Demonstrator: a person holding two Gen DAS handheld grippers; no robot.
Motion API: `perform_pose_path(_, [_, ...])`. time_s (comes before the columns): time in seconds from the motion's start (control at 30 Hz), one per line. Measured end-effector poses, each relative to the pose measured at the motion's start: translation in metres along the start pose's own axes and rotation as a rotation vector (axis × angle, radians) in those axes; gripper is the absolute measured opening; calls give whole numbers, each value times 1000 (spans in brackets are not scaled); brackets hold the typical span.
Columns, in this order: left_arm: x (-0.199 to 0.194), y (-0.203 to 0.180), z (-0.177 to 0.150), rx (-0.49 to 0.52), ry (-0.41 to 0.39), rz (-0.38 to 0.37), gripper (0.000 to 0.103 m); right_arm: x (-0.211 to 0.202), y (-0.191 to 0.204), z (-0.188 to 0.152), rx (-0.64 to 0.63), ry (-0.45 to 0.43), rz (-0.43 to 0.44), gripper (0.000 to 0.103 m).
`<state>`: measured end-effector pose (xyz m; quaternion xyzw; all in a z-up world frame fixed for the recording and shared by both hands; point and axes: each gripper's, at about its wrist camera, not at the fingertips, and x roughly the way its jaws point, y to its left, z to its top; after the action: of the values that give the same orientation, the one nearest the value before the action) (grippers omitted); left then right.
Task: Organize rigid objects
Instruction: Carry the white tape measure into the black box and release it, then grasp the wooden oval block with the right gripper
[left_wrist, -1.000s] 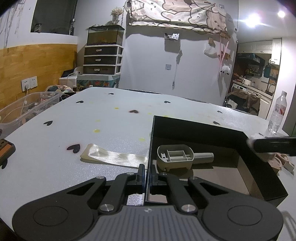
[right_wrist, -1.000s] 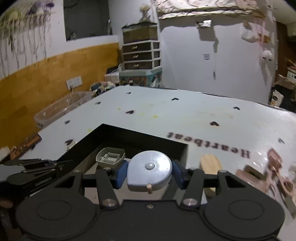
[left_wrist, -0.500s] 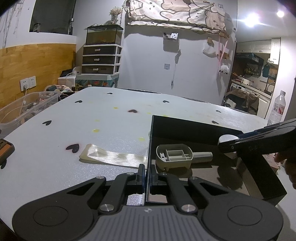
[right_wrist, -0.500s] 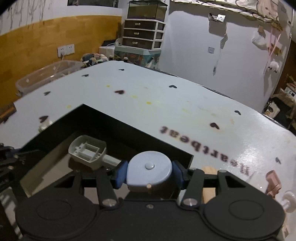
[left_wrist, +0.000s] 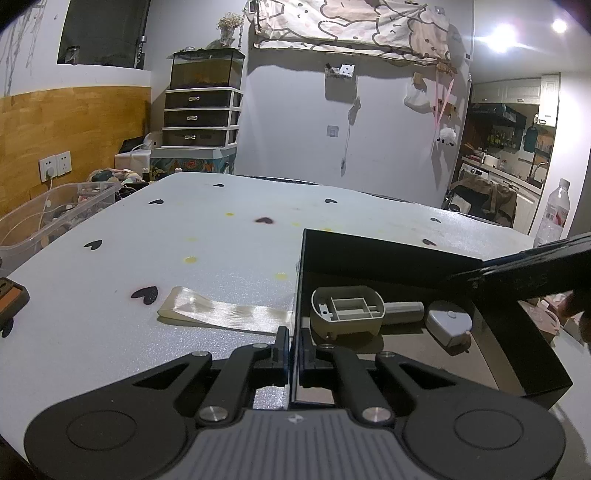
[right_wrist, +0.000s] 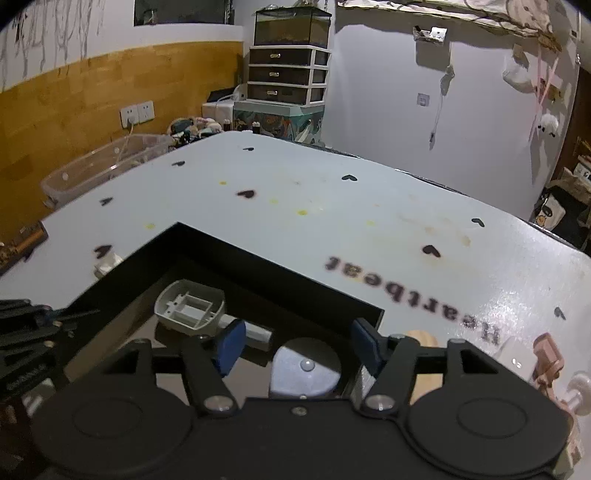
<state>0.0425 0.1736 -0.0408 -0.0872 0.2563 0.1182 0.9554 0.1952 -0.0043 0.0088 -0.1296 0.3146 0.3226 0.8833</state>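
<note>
A black open box (left_wrist: 388, 254) (right_wrist: 258, 266) lies on the white table. Inside lie a grey plastic scoop (left_wrist: 347, 310) (right_wrist: 190, 306) and a round blue-grey tape measure (left_wrist: 448, 325) (right_wrist: 304, 371). My left gripper (left_wrist: 291, 347) is shut on the box's near left wall. My right gripper (right_wrist: 299, 345) is open, its blue pads (right_wrist: 231, 345) spread just above the tape measure, which rests on the box floor. The right gripper's arm shows in the left wrist view (left_wrist: 532, 269) over the box's right side.
A clear plastic strip (left_wrist: 221, 314) lies left of the box. A wooden piece (right_wrist: 421, 339) and pink objects (right_wrist: 550, 362) lie right of the box. A clear bin (left_wrist: 48, 218) stands off the table's left edge, a water bottle (left_wrist: 554, 214) far right.
My right gripper lowered into the box and opened, releasing the tape measure onto the box floor beside the scoop. My left gripper kept its hold on the box wall.
</note>
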Motion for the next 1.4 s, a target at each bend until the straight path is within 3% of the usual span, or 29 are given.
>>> perform_pose_path(0.13, [0,0,0,1,0,0,4,-12,-3,-3,15,-15,11,75])
perform_pose_path(0.3, [0,0,0,2,0,1,4,-26,-7,-9,36,-29,29,77])
perform_pose_path(0.63, [0,0,0,1,1,1,4,-60,-15,-27,76,-92,32,91])
perform_pose_path(0.77, [0,0,0,1,1,0,4,-74,-19,-41,98,-127,14,100])
perform_pose_path(0.87, [0,0,0,-2,3,-2,4,-88,-25,-57,127,-152,6,102])
perform_pose_path(1.1, [0,-1,-2,21,2,-1,3,-127,-47,-105,211,-207,-123,103])
perform_pose_path(1.4, [0,3,-2,14,-7,-12,3,-127,-93,-136,351,-204,-223,102])
